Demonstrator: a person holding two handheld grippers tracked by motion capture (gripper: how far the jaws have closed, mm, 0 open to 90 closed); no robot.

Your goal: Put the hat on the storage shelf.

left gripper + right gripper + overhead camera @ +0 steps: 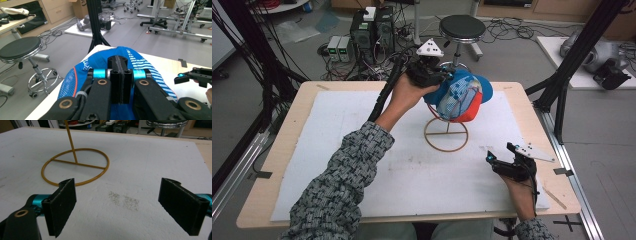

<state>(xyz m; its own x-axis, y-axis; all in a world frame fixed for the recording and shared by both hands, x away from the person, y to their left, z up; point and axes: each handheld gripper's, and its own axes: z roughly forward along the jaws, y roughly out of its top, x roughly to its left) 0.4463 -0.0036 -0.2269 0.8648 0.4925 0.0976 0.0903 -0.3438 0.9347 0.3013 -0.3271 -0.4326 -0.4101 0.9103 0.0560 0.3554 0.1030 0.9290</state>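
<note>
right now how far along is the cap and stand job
Done: the cap sits on top of the yellow wire stand, which is upright on the white mat. In hand: the left gripper has its jaws closed at the cap's fabric, whether seating or lifting it I cannot tell. Left: the right gripper rests open near the stand's ring base, holding nothing.

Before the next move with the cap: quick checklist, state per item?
1. Left gripper shut on cap: ok, jaws pressed together over the fabric in the left gripper view.
2. Cap seated on stand: cannot tell, the stand's top is hidden.
3. Stand base flat on mat: ok.
4. Right gripper open, holding nothing: ok.
5. Right gripper apart from stand: ok.
</note>
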